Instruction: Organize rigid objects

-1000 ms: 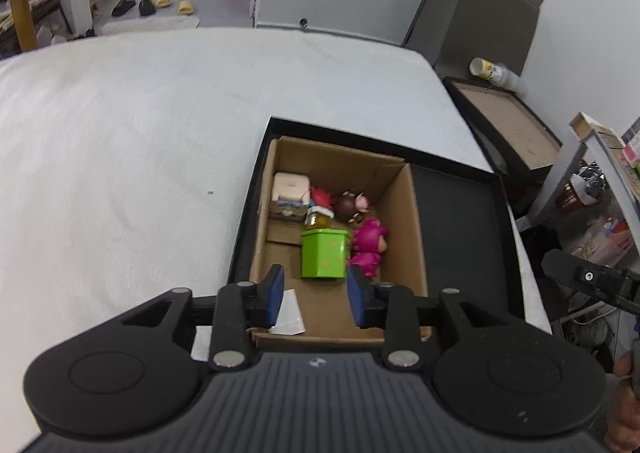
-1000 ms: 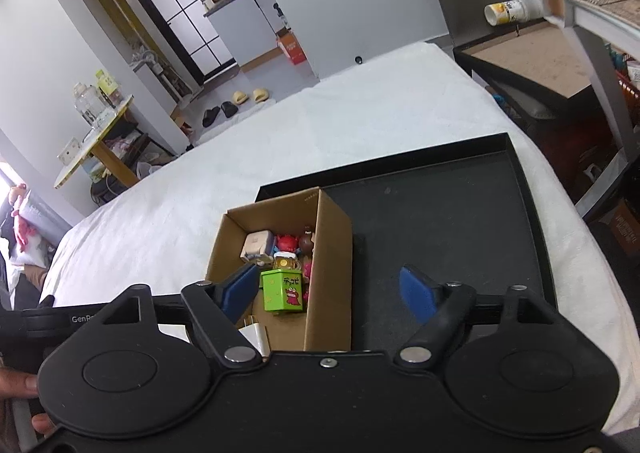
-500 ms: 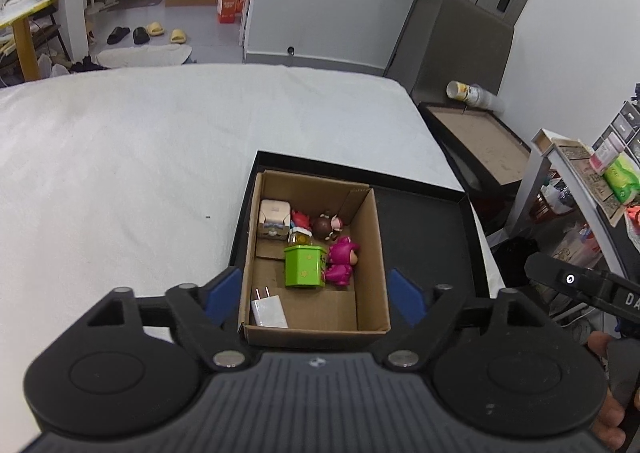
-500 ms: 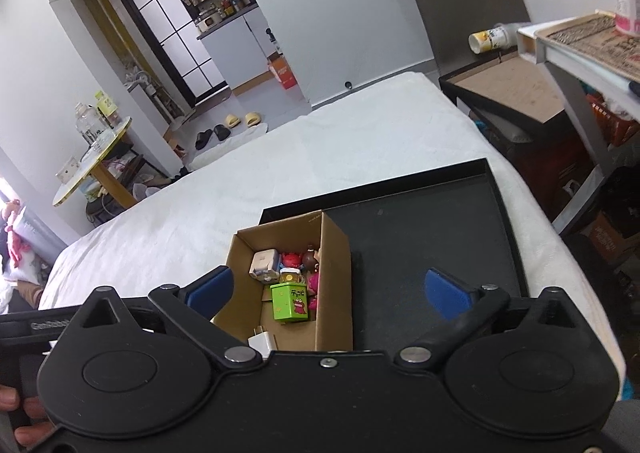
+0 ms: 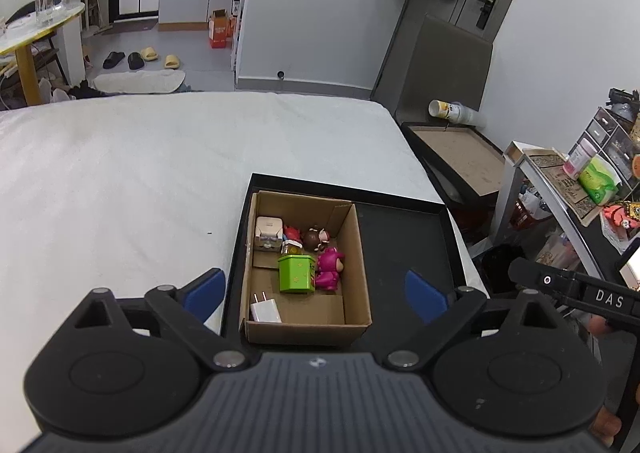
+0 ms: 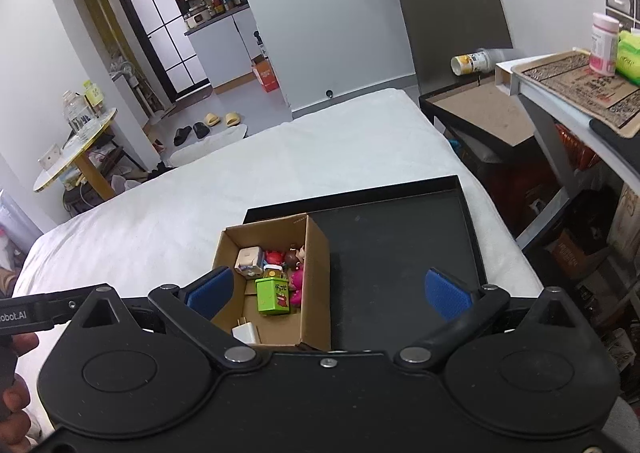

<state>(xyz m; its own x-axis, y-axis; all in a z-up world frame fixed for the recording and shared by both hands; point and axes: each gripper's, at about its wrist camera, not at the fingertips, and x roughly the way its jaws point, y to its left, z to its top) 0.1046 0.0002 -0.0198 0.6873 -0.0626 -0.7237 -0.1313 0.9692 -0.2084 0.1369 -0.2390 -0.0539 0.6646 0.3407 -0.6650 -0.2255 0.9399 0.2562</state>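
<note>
Hovering above a white-sheeted bed (image 5: pixel 140 173), both tools point down at an open cardboard box (image 5: pixel 352 253) that sits in the left part of a shallow black tray (image 5: pixel 408 237). The left tool (image 5: pixel 316 291), low in its frame, has its blue pads far apart and the jaws are opening, with nothing pressed between them. The right tool (image 6: pixel 326 289) stands spread wide and holds nothing. Inside the box, a green tin (image 5: pixel 295 273) stands near the middle, a pink figurine (image 5: pixel 329 269) touching its right side. Behind them sit a small jar (image 5: pixel 292 247), a red toy (image 5: pixel 291 232), a brown figurine (image 5: pixel 314 239) and a cream-coloured case (image 5: pixel 267 231) at the back left. A white plug charger (image 5: pixel 265 311) lies in the near left corner. The tray's right part is bare black.
</note>
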